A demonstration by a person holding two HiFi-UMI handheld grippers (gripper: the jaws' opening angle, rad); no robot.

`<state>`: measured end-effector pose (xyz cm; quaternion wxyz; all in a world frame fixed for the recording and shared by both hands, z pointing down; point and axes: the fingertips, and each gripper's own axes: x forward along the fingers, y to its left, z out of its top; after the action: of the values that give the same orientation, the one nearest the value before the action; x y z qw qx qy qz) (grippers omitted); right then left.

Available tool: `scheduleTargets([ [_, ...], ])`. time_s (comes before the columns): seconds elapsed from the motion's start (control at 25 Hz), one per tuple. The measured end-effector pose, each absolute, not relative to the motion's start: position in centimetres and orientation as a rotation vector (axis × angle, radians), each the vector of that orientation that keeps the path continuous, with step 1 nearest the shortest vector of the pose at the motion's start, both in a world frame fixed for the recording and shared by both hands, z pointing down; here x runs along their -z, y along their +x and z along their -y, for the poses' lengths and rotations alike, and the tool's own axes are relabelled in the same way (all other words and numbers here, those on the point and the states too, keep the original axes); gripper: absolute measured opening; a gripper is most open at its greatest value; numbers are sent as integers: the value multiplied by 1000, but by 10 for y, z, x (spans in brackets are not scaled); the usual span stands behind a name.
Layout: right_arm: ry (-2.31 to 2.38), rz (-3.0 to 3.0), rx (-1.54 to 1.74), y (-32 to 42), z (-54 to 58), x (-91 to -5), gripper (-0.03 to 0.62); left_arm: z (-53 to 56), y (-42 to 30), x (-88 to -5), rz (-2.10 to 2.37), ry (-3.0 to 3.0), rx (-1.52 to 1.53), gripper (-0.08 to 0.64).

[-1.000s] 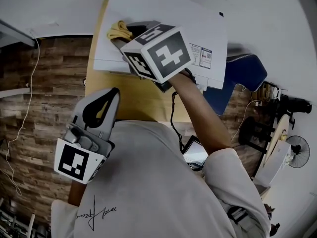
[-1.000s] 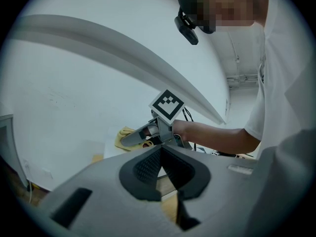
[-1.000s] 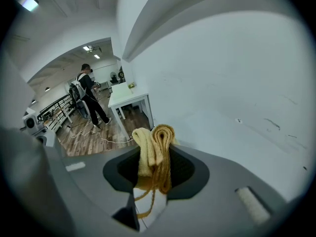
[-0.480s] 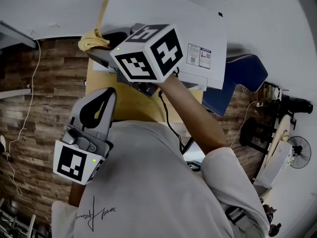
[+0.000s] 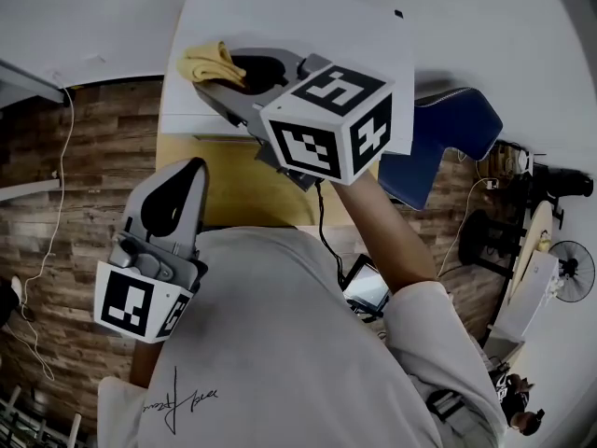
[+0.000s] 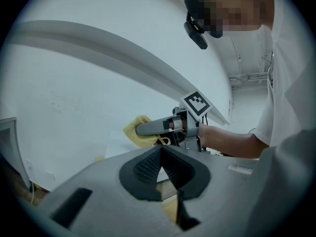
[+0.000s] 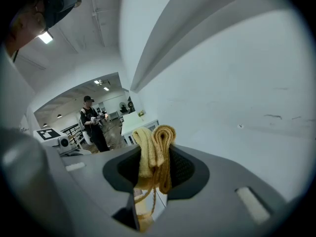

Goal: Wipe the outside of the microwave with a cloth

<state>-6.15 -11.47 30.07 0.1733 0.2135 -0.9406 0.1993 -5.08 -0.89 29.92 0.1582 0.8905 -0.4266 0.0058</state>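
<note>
A white microwave (image 5: 378,49) sits on a wooden table (image 5: 233,189). The right gripper (image 5: 229,71), arm stretched toward 11 o'clock, pinches the yellow cloth (image 5: 207,62) on its top. At 7 o'clock, the left gripper (image 5: 184,171) has its jaws together.

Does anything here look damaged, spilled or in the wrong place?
Nothing serious. The right gripper holds the folded yellow cloth over the white microwave, and the left gripper is shut and empty. Only a loose thread hangs from the cloth.
</note>
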Motion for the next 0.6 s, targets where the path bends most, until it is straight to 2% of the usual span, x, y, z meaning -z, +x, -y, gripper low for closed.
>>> scheduleTargets([
  [0.6,851,2722,-541,42,82,-288,126,13,-41,-285,1291,2531,37,-9],
])
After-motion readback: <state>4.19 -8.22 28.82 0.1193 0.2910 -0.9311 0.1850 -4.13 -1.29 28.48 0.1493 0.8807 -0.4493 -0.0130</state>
